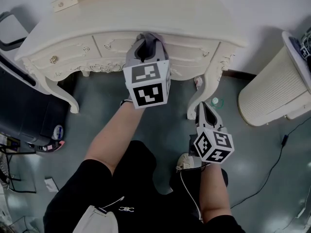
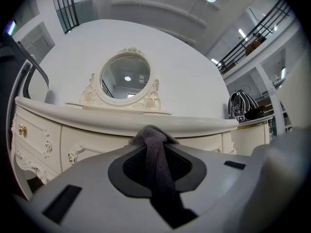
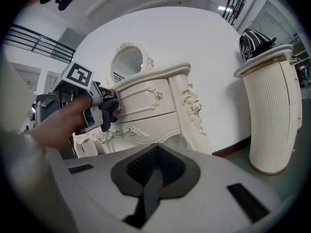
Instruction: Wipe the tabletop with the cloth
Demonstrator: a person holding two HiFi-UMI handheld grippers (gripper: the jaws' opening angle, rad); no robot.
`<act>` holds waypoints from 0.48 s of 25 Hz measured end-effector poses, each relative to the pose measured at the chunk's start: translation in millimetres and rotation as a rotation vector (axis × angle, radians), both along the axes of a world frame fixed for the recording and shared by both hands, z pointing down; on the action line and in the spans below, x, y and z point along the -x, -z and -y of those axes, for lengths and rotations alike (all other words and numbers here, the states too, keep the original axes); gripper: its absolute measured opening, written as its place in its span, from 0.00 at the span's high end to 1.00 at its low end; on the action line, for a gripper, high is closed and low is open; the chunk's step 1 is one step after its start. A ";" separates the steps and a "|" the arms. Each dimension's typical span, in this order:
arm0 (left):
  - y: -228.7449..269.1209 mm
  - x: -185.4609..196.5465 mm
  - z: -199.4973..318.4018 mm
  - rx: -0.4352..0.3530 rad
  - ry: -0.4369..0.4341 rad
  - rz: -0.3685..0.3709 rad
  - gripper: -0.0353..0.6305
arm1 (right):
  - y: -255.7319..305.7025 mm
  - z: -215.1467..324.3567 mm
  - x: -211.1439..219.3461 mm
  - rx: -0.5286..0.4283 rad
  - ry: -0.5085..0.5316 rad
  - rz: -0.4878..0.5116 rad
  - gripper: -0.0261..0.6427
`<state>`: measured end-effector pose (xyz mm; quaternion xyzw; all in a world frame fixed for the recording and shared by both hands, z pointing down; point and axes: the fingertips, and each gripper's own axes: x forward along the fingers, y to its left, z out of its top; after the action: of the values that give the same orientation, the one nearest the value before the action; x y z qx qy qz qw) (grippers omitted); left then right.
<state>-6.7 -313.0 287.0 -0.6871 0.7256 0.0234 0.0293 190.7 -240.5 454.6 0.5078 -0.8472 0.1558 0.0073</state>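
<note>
Nearest and low, just beside the table leg (image 1: 206, 89): right gripper (image 1: 201, 108), jaws together with nothing between, idle. Higher and further forward: left gripper (image 1: 145, 46), clamped on the cloth (image 2: 155, 147), a grey bunch pinched at the middle and sticking out past the jaw tips. Held in front of the drawers (image 1: 114, 45), just at the front edge of the tabletop (image 1: 146, 11) and not yet over it; touching the edge or not, hard to tell. Judged as the approach step: cloth in grip, wiping not yet begun. Next move probably calls for lifting over the curved edge, then lowering until the cloth, not the hard jaws, presses on the top, then sweeping side to side. Worth care: only a small bunch showing, so easy to scrape the paint with the jaws. On the near part of the top, nothing seen in the way. Further back, a mirror (image 2: 125, 77) against the wall, limiting the far reach. To the right, well apart, a ribbed bin (image 1: 272, 89); on the floor a cable (image 1: 269, 166), a possible snag for the feet.
</note>
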 end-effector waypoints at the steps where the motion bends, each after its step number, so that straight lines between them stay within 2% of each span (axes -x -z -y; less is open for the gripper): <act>1: 1.2 -3.6 0.0 -0.003 0.010 0.017 0.85 | 0.4 0.3 -3.7 0.000 -0.006 0.005 0.96; 4: 2.8 -23.4 -0.2 -0.015 0.000 0.074 0.85 | -0.6 0.7 -12.5 0.009 -0.022 0.012 0.96; 9: 1.7 -73.1 4.4 -0.046 -0.105 0.123 0.85 | 5.6 0.0 -21.0 -0.006 -0.045 0.005 0.96; 12: -0.8 -101.0 7.3 -0.072 -0.154 0.201 0.85 | 6.5 -2.3 -29.5 -0.011 -0.069 -0.016 0.96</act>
<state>94.2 -320.2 287.9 -0.7380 0.6630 -0.0174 0.1245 220.2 -238.2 448.1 0.5380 -0.8300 0.1470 0.0058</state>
